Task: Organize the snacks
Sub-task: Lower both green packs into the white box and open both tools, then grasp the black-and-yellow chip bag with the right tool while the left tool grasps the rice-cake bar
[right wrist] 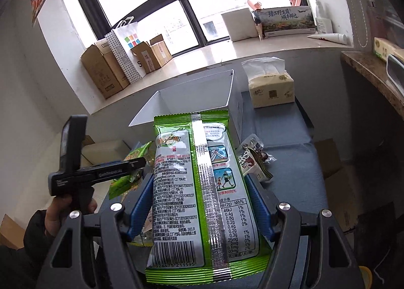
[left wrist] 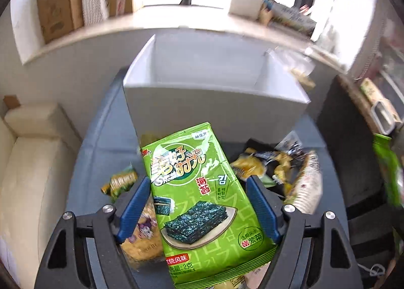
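The left tongs (left wrist: 198, 188) stand about half open with a green seaweed packet (left wrist: 199, 203) face up between the blue pads, both touching its edges. The right tongs (right wrist: 199, 185) grip a second seaweed packet (right wrist: 202, 188), back side up. Beyond both sits the white box (left wrist: 214, 102) on the bench (left wrist: 106, 137), loose snacks (left wrist: 282, 173) beside.

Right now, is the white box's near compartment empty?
Cannot tell. The white box shows bare inner walls in both views, but its front wall hides the floor.
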